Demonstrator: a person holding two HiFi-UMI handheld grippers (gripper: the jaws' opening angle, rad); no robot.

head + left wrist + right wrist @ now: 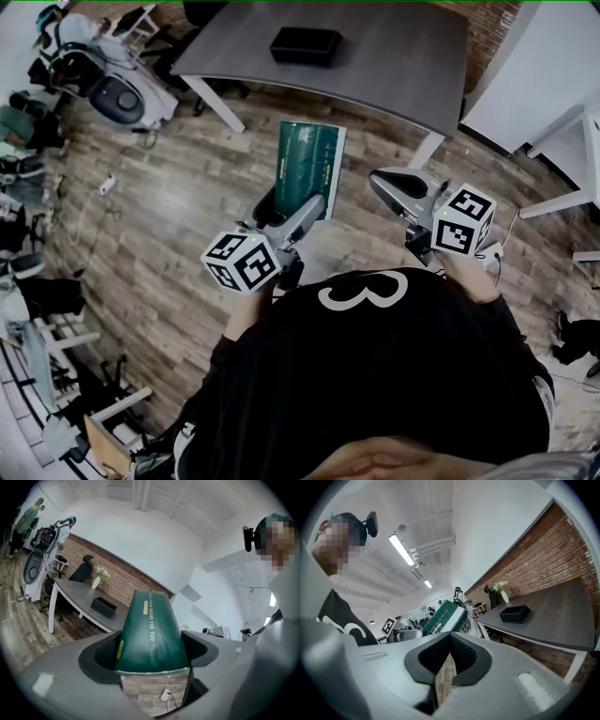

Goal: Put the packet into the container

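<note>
A packet (311, 159) held aloft
The left gripper (289, 208) has its fingers grasping the packet, lower end hidden; right gripper (449, 656) fingers clenched, empty; container (306, 45) interior indistinct.

Office-type workroom: grey desk (375, 56), swivel chair (83, 571), brick wall (543, 564), plank floor (187, 206), ceiling strip lights (401, 549).

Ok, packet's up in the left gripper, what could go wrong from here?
1. The left gripper holds the packet only by its lower end, so it could tilt or slip while carried.
2. The container on the table looks low; the long packet may catch its rim or stick out.
</note>
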